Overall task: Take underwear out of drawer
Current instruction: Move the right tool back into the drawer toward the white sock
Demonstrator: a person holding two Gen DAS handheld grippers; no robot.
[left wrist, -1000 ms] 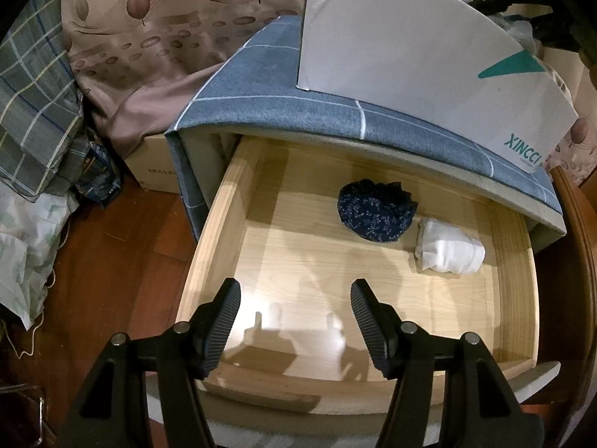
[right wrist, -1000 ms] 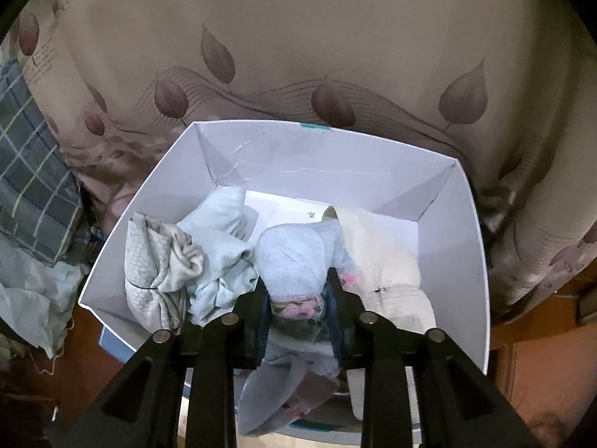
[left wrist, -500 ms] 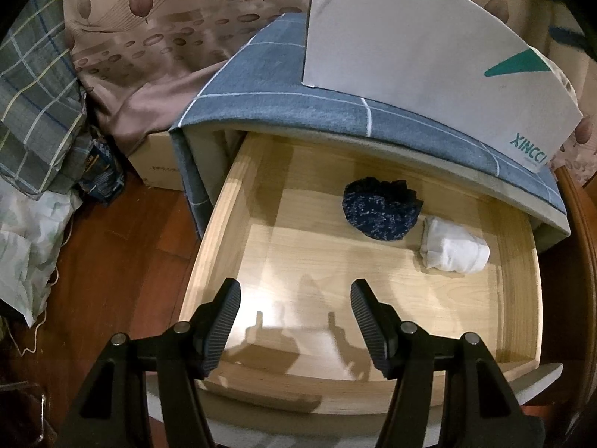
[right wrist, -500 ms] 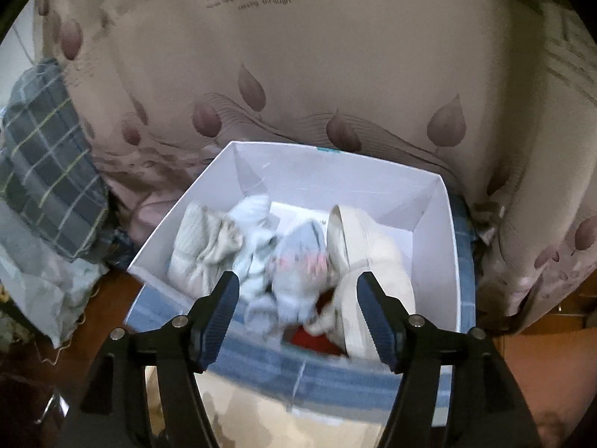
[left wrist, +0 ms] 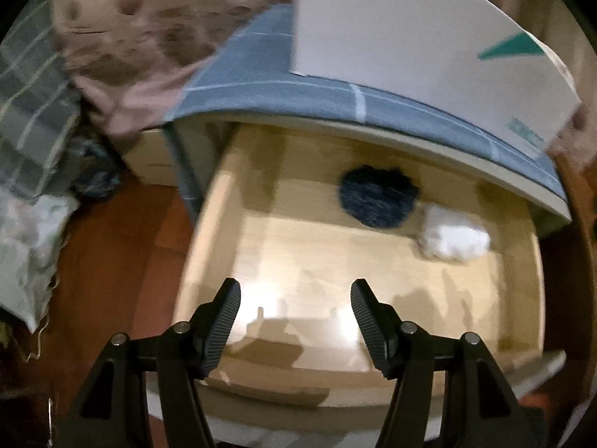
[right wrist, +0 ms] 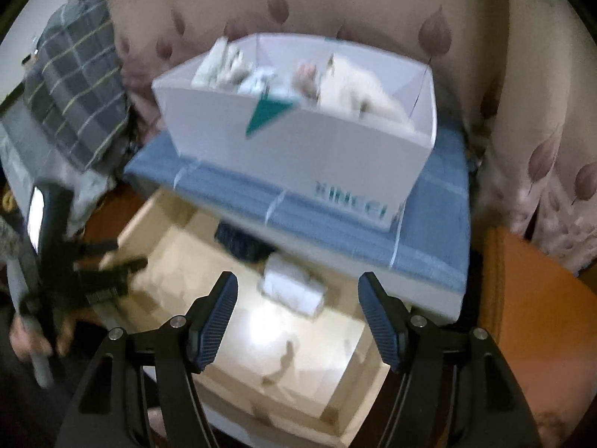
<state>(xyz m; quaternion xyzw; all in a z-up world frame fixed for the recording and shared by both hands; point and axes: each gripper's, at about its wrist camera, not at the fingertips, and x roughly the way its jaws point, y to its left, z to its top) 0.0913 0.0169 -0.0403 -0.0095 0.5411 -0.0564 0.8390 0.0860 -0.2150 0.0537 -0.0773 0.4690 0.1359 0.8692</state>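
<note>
Left wrist view: my left gripper (left wrist: 295, 300) hangs over the front edge of the pulled-out drawer (left wrist: 201, 224), its two fingers spread wide with nothing between them. I count two pieces of underwear on the drawer floor, both toward the back edge: one dark navy bundle (left wrist: 377, 197) near the middle of that edge, and one white roll (left wrist: 453, 239) just beside it, toward the back right corner (the frame is smeared, so I cannot tell whether the two touch). The front half of the drawer floor shows only bare wood and gripper shadows.

From the right wrist camera, my right gripper (right wrist: 297, 298) is also spread apart and holds nothing; it sits above the drawer's front right area. The white roll (right wrist: 293, 291) lies between and beyond its fingers, with the navy bundle (right wrist: 238, 242) behind it, half tucked under the cabinet top. On that blue checked top (right wrist: 440, 224) stands one white cardboard box (right wrist: 335, 156) with several pale garments heaped inside, too blurred for me to count. The left gripper (right wrist: 123, 257) appears at the drawer's left edge.
</note>
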